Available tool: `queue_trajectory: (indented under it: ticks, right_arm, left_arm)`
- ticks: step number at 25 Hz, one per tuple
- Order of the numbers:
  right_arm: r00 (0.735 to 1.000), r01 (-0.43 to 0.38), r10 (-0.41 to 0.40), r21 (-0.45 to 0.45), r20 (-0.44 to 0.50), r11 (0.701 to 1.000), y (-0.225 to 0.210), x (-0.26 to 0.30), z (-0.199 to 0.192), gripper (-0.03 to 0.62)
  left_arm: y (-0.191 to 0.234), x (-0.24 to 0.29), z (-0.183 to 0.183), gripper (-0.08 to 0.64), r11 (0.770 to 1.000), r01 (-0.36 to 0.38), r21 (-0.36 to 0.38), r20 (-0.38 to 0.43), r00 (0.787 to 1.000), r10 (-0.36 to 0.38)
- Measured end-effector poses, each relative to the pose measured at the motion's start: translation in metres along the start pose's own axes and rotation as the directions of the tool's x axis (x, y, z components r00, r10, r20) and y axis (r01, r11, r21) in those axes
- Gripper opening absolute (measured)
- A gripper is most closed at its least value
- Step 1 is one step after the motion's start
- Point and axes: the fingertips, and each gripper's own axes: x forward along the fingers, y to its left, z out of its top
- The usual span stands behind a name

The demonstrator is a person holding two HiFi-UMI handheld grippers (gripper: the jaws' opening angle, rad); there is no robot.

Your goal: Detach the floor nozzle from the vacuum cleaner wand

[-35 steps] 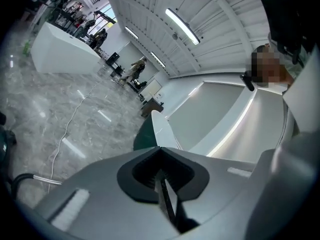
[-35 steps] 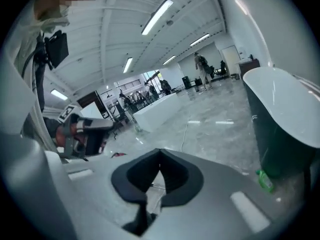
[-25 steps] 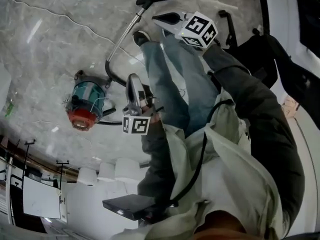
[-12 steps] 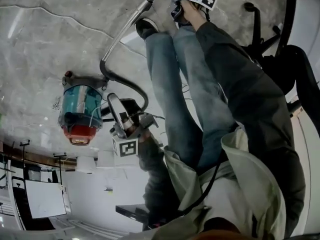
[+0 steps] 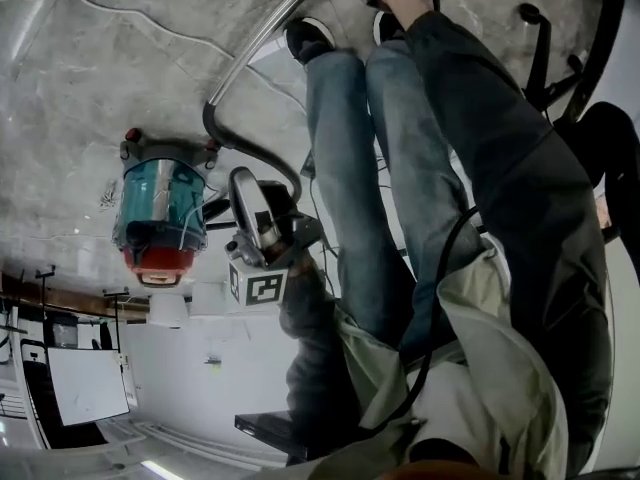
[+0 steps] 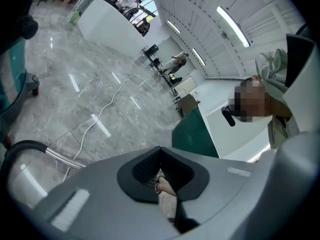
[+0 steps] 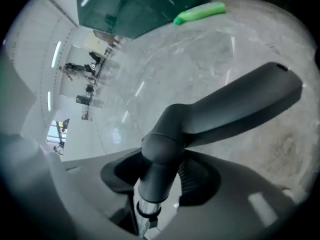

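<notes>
There are two grippers. The left gripper [image 6: 161,156] is clenched, jaws together with nothing of the vacuum between them. It hangs beside the person's left leg, and its marker cube [image 5: 260,286] shows one black-and-white square pattern, the only print that can be made out.

The right gripper [image 7: 159,176] reaches down past the person's two dark shoes [image 5: 310,38]. Its jaws have just been closing, and the round neck of the single floor nozzle [image 7: 235,104] stands between them. The pads look to be pressing on both sides of that neck, so it is grasping the nozzle. The nozzle is dark grey, its long flat head stretching away from the jaws to the right over the floor [image 5: 100,68]. It is still joined to the one metal wand [image 5: 262,43], whose shiny end shows just under the neck, close to the camera.

The wand slants across the floor from the nozzle back to one black hose [image 5: 250,158]. The hose curves round just beside the left gripper and runs to one canister vacuum [image 5: 160,208], teal-bodied with a red end, standing on the floor near that gripper.

Farther off, one white cable [image 6: 107,106] trails over the grey marbled floor, and one bright green object [image 7: 200,11] lies on the floor well beyond the nozzle.
</notes>
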Motion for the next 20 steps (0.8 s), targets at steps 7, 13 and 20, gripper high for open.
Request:
queue_trajectory:
  ticks: [7,13,20]
  right_arm:
    - [0.992,-0.125,0.125,-0.05,0.008,0.991,0.053,-0.016,-0.002,0.179]
    - [0.949,-0.305,0.316,-0.33,-0.022,0.893,0.199,-0.126,0.004,0.179]
    - [0.893,-0.436,0.424,-0.534,-0.153,0.724,0.31,-0.242,-0.002,0.183]
  left_arm:
    - [-0.01,0.03,-0.038,0.002,0.997,0.039,-0.07,-0.033,0.999,-0.041]
    - [-0.038,0.071,-0.086,0.26,0.905,0.232,-0.356,0.091,0.973,-0.213]
    - [-0.114,0.072,-0.04,0.484,0.626,0.586,-0.514,0.491,0.8,-0.346]
